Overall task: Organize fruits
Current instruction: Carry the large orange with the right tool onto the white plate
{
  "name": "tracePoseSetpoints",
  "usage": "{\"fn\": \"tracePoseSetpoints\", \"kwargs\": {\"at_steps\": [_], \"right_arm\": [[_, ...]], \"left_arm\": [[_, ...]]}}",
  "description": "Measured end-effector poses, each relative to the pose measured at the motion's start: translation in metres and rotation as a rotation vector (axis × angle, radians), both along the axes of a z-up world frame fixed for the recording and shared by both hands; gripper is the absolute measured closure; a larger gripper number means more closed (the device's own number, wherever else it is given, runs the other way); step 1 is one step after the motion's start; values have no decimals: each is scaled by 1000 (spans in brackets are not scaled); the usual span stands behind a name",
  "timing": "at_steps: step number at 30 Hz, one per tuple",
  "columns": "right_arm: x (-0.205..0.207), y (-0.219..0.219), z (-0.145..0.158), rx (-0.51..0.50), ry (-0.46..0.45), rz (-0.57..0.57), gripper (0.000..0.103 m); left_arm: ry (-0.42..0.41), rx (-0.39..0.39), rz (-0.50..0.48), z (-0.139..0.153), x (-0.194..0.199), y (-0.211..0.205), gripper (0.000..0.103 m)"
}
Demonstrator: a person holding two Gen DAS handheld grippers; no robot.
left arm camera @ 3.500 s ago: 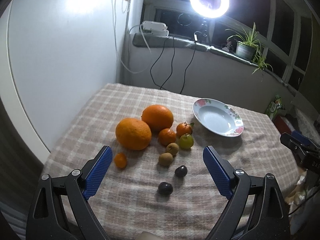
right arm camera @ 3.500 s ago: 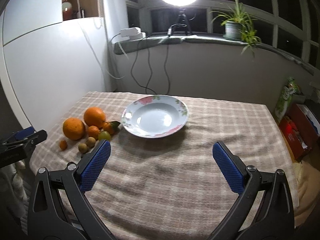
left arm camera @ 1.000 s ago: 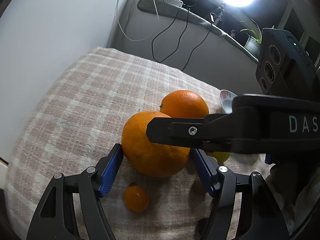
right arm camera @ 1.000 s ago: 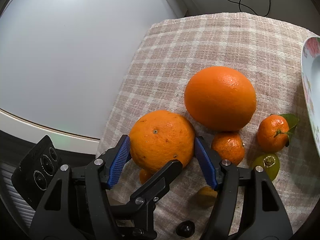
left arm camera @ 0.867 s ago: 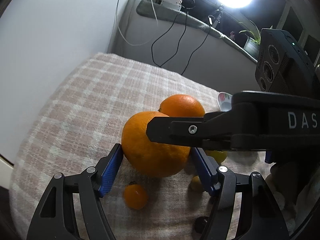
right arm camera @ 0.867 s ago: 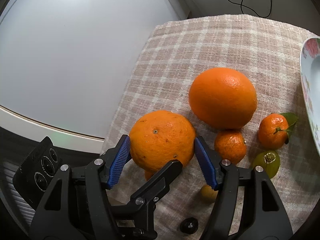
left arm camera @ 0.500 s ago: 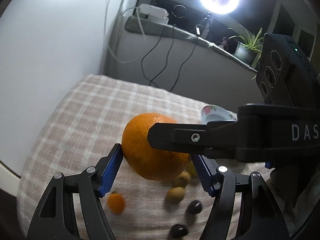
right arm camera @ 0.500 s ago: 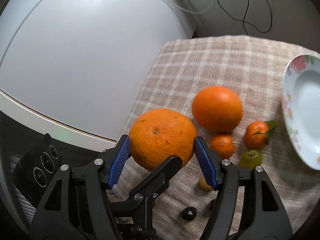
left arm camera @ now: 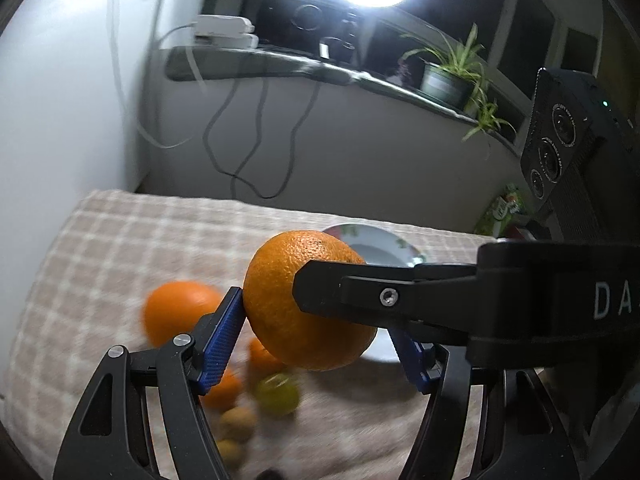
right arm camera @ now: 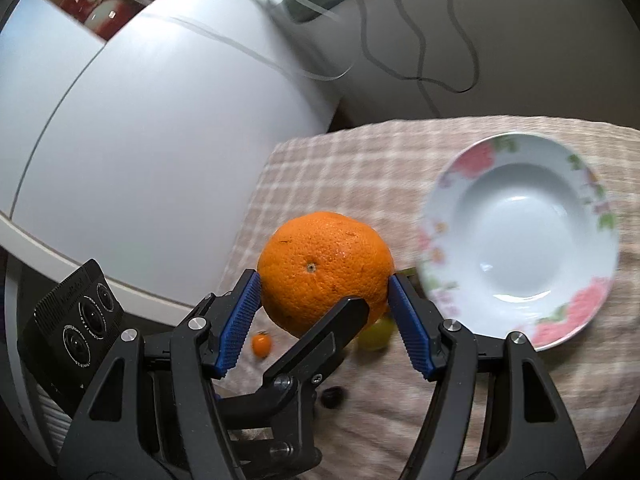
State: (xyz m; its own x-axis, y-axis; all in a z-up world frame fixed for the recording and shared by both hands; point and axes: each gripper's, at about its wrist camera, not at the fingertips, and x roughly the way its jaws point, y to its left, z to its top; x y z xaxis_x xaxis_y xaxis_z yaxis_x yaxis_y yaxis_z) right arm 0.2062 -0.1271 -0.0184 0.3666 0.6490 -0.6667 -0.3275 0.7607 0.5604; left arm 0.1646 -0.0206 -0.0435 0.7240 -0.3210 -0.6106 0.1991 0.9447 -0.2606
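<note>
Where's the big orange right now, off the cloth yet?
Yes: the big orange is in the air, clamped by both grippers at once, above the checked cloth, just left of the empty floral plate in the right wrist view.

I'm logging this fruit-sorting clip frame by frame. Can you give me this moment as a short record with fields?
held item: large orange, clear of the cloth
left gripper: shut on the large orange
right gripper: shut on the large orange, crosswise to the left
plate: nothing in it
second large orange: on the checked cloth
small fruits: green one and others below, blurred
</note>
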Motion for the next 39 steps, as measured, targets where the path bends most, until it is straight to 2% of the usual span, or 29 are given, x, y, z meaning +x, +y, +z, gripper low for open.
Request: {"fn": "tracePoseSetpoints", "kwargs": {"at_steps": [6, 16, 22, 32, 36, 39], "right_arm": [[9, -44, -2, 3, 8, -75, 34], [32, -85, -27, -19, 42, -152, 34], [50, -90, -45, -46, 72, -181, 34], [57, -102, -53, -52, 101, -194, 34], [58, -103, -51, -57, 96, -187, 33], [57, -100, -45, -89, 55, -199, 31]], "left_arm": [[24, -3, -62, -5, 21, -35, 35], [104, -25, -116, -27, 50, -69, 35], [155, -33, -128, -42, 63, -78, 34], [181, -23, -146, -49, 68, -82, 33], [182, 2, -145, -48, 70, -86, 33], [171, 25, -143, -46, 68, -88, 32]]}}
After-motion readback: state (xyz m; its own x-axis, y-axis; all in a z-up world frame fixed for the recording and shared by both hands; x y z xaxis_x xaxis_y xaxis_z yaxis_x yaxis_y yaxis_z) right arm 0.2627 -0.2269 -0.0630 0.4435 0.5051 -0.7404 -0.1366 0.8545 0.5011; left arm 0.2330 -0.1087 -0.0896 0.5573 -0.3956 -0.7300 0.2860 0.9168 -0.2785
